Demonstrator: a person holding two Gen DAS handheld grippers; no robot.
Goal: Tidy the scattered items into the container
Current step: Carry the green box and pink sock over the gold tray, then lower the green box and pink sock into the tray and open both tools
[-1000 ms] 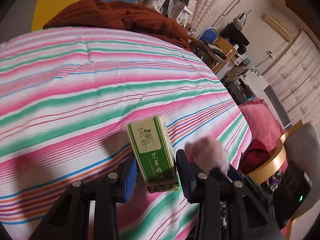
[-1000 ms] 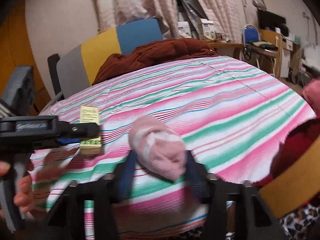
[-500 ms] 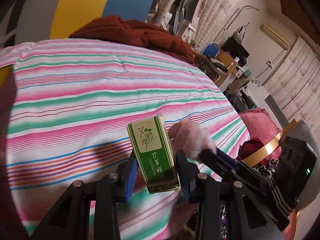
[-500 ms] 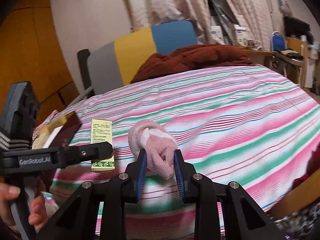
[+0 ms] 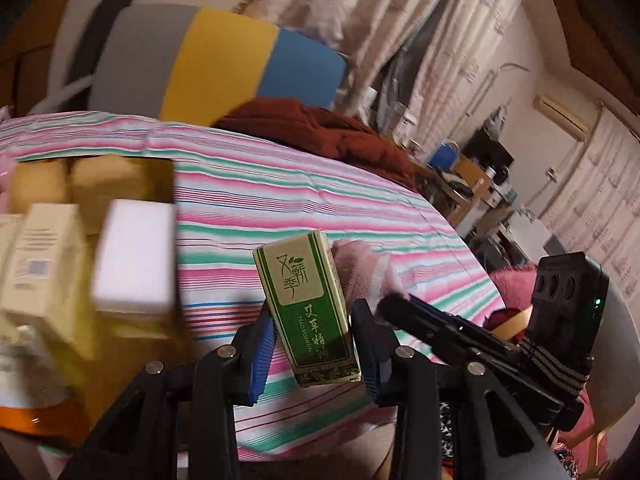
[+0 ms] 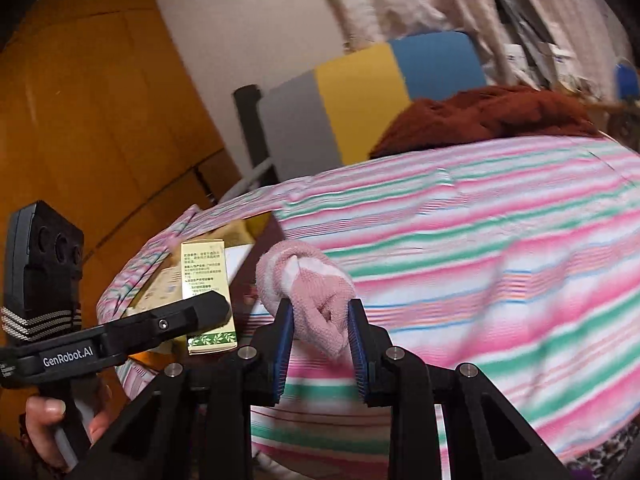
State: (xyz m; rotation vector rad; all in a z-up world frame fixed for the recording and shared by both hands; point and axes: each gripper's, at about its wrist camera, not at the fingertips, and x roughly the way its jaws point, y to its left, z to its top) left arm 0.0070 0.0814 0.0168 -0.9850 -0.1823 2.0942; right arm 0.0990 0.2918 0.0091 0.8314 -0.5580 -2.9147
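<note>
My left gripper [image 5: 313,322] is shut on a green carton [image 5: 308,312] with white lettering, held upright above the striped tablecloth [image 5: 280,208]. Just right of it, my right gripper [image 5: 400,304] holds a rolled pink sock [image 5: 362,268]. In the right wrist view the sock [image 6: 308,292] sits squeezed between the blue pads of my right gripper [image 6: 320,320]. The left gripper [image 6: 208,308] and its carton [image 6: 204,276] show at the left. An open cardboard container [image 5: 120,176] stands at the table's left end, with a white box [image 5: 136,256] and a cream box [image 5: 44,256] in it.
A rust-brown cloth [image 5: 320,128] lies bunched at the far side of the table. Behind it stands a chair back [image 5: 216,64] in grey, yellow and blue. An orange wooden door [image 6: 80,120] is on the left, and a person's hand [image 6: 44,420] grips the left handle.
Both grippers have swung left with their loads. The cardboard container has come into view at the left. The right jaws have squeezed tighter on the sock.
</note>
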